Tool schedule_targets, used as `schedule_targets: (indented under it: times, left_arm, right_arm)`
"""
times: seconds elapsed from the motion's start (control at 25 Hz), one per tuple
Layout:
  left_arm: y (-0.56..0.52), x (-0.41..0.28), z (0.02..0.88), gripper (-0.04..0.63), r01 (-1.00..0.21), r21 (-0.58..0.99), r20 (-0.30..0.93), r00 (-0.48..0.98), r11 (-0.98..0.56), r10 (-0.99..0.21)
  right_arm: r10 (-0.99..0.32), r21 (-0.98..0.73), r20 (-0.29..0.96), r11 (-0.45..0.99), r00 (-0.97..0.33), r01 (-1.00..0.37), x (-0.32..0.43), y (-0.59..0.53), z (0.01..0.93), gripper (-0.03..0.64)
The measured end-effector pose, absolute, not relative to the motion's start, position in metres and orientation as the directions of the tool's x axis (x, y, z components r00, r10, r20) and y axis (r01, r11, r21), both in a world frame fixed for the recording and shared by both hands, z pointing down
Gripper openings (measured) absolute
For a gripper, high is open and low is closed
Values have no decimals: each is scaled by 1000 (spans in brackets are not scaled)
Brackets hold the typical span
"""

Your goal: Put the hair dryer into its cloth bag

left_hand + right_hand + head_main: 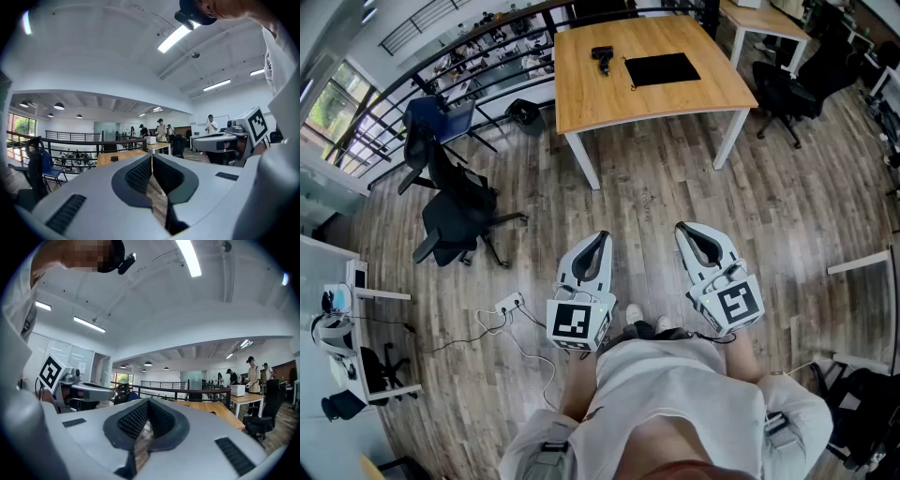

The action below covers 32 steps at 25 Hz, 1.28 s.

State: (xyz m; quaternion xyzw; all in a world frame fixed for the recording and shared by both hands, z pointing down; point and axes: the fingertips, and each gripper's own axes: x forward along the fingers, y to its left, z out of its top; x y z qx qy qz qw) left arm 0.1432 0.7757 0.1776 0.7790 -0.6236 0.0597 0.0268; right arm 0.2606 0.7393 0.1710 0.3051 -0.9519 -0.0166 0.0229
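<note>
Left tongs (pixel 602 236) and right tongs (pixel 682 229) held level, side by side at the waist, both closed, empty. Hair dryer (pixel 602 58) lies on the far tabletop (pixel 609 98), just beside the cloth bag (pixel 662 68).

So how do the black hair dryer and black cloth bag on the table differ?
The black hair dryer is small and bulky; the black cloth bag is a wider flat rectangle. The dryer lies left of the bag, not touching. Both are black, on the wooden table.
</note>
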Motion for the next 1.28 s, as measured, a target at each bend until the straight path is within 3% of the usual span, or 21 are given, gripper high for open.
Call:
schedule_targets:
  times: [0.6,1.28]
  left_arm:
    - [798,188,185,23,-978,-50,145,196,-205,-970]
    - [697,148,193,23,-967,-38,128,246,-253,-961]
  right_arm:
    - [-568,24,9,823,-823,-568,298,757,173,21]
    - [-597,64,59,802,-800,-594,248,663,185,20]
